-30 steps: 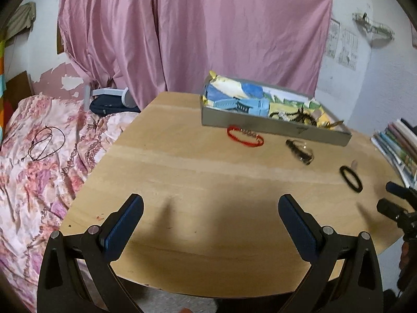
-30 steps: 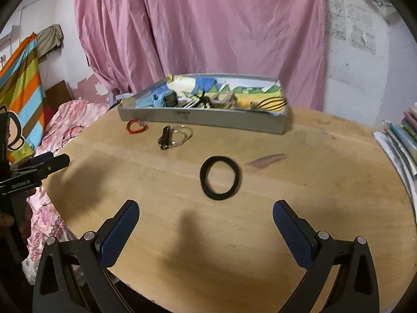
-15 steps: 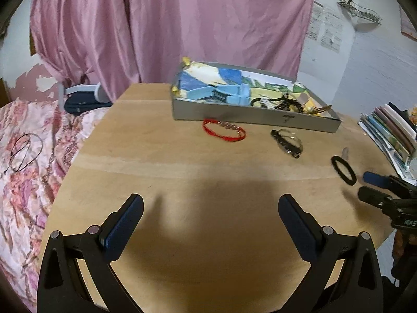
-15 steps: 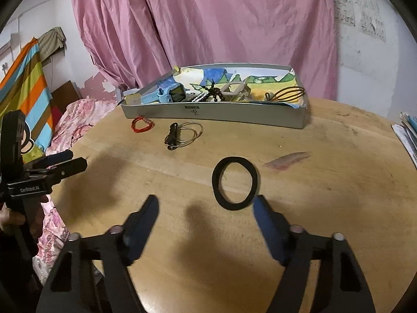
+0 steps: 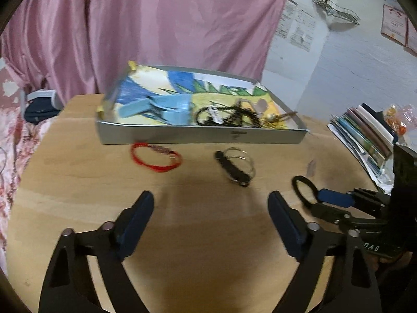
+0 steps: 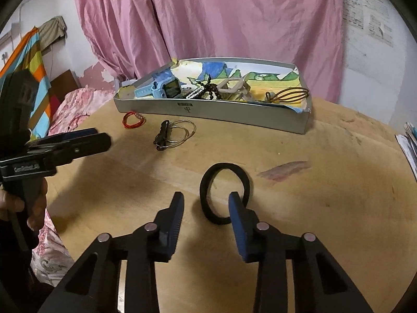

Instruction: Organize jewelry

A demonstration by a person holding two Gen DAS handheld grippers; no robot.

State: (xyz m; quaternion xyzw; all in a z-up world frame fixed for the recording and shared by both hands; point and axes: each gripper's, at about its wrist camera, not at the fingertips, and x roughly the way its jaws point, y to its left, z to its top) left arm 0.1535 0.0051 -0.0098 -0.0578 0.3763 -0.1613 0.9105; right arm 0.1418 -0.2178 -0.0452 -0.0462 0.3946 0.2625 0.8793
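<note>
A black hair band [image 6: 224,166] lies flat on the round wooden table [image 6: 338,208]. My right gripper [image 6: 206,203] hangs low over its near side, open but narrowed, with the band's left arc between the fingers and the right fingertip over the ring. A red bracelet [image 5: 156,157] and a black clip with wire rings [image 5: 234,168] lie in front of the grey tray [image 5: 200,136]. My left gripper [image 5: 211,204] hovers open and holds nothing, short of those two. The tray holds a blue watch [image 6: 166,88], black beads [image 6: 206,88] and a brown hair tie [image 6: 289,95].
A stack of books [image 5: 365,135] sits at the table's right edge. A bed with a floral cover [image 6: 70,109] stands to the left, and a pink curtain [image 6: 208,13] hangs behind the tray. A purple smear [image 6: 284,169] marks the wood near the band.
My right gripper has moved forward and down onto the black hair band, and its fingers have narrowed. My left gripper has swung toward the tray, closer to the bracelet and clip.
</note>
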